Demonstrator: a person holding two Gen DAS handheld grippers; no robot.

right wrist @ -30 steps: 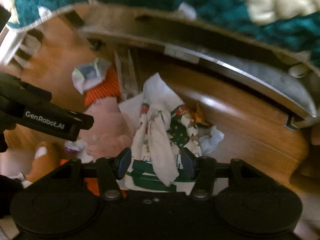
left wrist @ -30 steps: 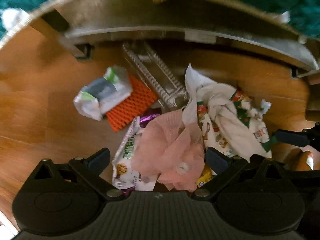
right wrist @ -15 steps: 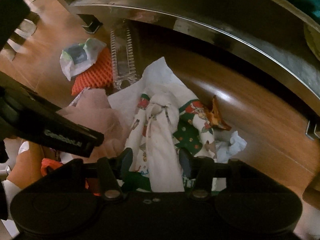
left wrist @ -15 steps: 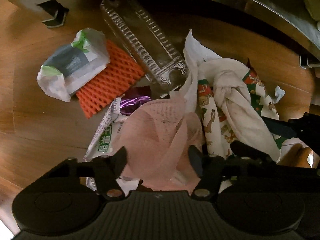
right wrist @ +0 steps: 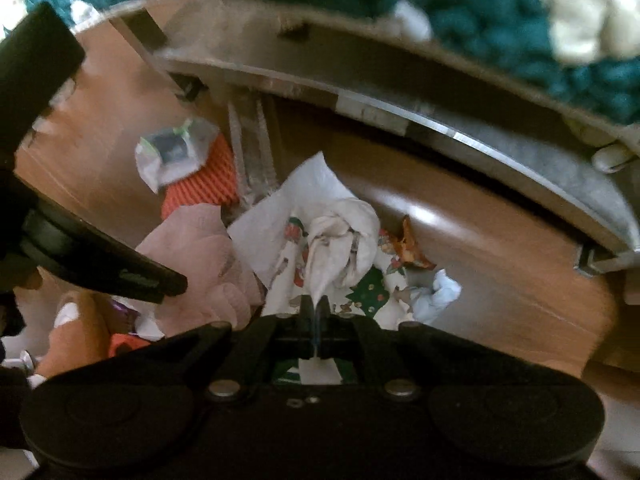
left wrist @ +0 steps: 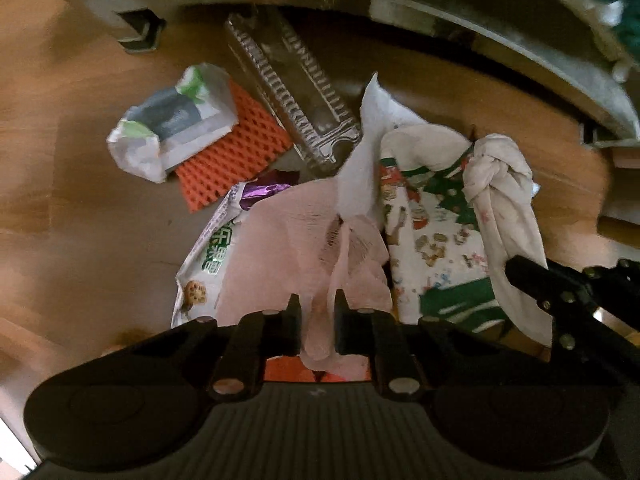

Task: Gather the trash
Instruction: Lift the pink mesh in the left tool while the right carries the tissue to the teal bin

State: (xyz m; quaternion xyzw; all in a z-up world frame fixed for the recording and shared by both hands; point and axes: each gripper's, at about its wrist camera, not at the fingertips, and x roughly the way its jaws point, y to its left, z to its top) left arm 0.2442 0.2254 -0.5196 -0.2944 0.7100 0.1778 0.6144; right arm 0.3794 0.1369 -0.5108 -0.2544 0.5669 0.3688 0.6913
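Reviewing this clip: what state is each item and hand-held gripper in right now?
Left hand-held gripper: shut on pink tissue.
Right hand-held gripper: shut on knotted printed bag.
Clear plastic tray: lying on floor, empty.
Orange foam net: flat, partly under crumpled white wrapper.

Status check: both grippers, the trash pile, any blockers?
Left gripper shut on pink mesh. Right gripper shut on knotted printed bag. Orange netting, clear tray, wrappers loose on floor. No blockers visible.
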